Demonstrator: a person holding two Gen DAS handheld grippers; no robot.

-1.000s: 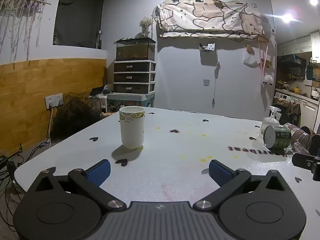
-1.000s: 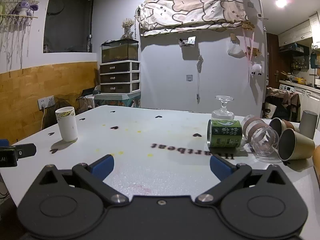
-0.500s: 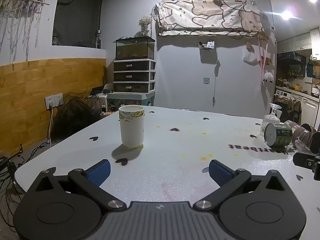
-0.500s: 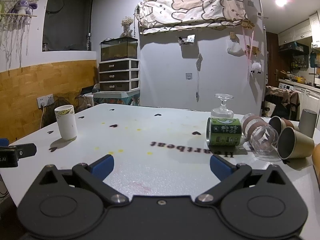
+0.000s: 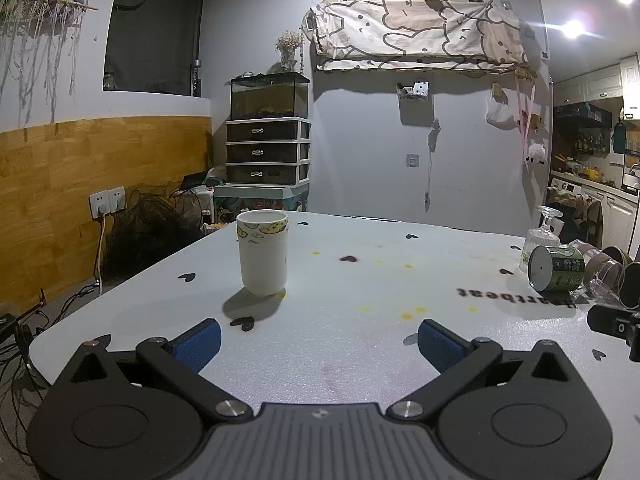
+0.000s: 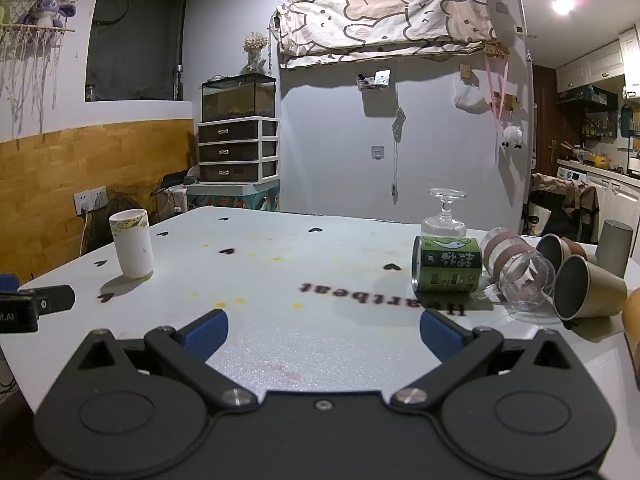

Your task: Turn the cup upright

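A white paper cup with a patterned rim stands upright on the white table, ahead and left of my left gripper, which is open and empty. The cup also shows in the right wrist view at far left. My right gripper is open and empty. Ahead to its right lie a green can-like cup on its side, a clear cup with brown bands on its side, and a gold cup on its side.
An upside-down stemmed glass stands behind the green cup. A brown cup lies on its side and a grey cup stands mouth down at the far right. The other gripper's tip shows at the left edge.
Both grippers have shifted only slightly; the views have drifted a little. Nothing on the table has moved.
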